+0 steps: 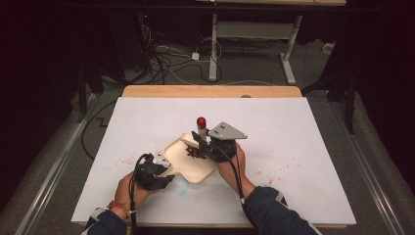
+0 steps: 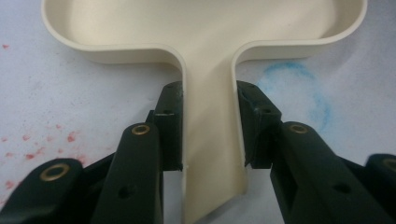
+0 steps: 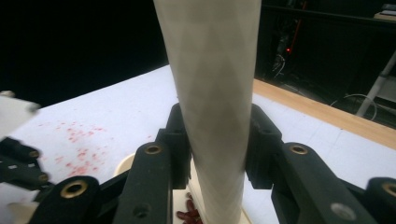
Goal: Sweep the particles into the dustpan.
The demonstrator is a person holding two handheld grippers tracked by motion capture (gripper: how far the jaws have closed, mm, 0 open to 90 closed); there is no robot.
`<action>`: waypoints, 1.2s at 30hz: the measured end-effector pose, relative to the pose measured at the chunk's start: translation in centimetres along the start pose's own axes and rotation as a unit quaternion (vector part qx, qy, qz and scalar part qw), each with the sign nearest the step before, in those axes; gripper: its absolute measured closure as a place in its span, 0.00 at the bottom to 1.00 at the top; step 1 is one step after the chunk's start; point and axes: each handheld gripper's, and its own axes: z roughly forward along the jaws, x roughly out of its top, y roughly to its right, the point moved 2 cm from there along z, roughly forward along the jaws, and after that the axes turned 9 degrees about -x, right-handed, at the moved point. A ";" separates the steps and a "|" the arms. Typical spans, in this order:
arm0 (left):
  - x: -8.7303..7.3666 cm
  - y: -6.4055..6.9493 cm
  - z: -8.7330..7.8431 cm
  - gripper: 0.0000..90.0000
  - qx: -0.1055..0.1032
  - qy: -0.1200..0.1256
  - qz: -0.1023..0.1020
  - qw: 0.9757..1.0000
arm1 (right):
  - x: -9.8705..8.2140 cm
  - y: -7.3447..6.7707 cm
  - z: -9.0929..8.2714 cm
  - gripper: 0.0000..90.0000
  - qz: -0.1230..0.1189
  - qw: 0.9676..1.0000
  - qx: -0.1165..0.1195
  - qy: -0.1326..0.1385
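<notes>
A cream scoop-shaped tray (image 1: 174, 148) lies on the white sheet, holding a small heap of dark red beans (image 1: 196, 152). My left gripper (image 1: 165, 173) is shut on the tray's flat handle (image 2: 208, 140), with a pad pressed on each side of it. My right gripper (image 1: 201, 139) stands over the tray's far side, shut on a cream tapered stick (image 3: 212, 56) that stays upright and ends in a red tip (image 1: 201, 121). Below the stick, beans (image 3: 189, 212) lie on the tray. My left gripper (image 3: 18, 158) appears at the left of the right gripper view.
Red specks (image 1: 128, 157) stain the white sheet left of the tray, and a faint blue ring (image 2: 299, 88) marks it beside the handle. The wooden table edge (image 1: 210, 91) runs along the far side. Beyond it are a desk frame (image 1: 214, 44) and floor cables.
</notes>
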 end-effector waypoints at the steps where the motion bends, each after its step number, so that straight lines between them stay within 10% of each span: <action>1: 0.0 0.0 0.1 0.70 0.000 0.001 -0.002 1.000 | 0.0 -0.2 -0.1 0.75 -0.003 1.000 0.002 -0.001; 26: 0.6 -0.4 1.2 0.70 -0.001 0.004 -0.004 1.000 | 0.3 -2.5 -2.4 0.77 -0.024 0.999 0.020 -0.004; 36: 0.5 -0.4 1.1 0.70 -0.003 0.002 0.000 1.000 | 1.1 -1.2 -2.7 0.78 -0.003 1.000 0.024 0.007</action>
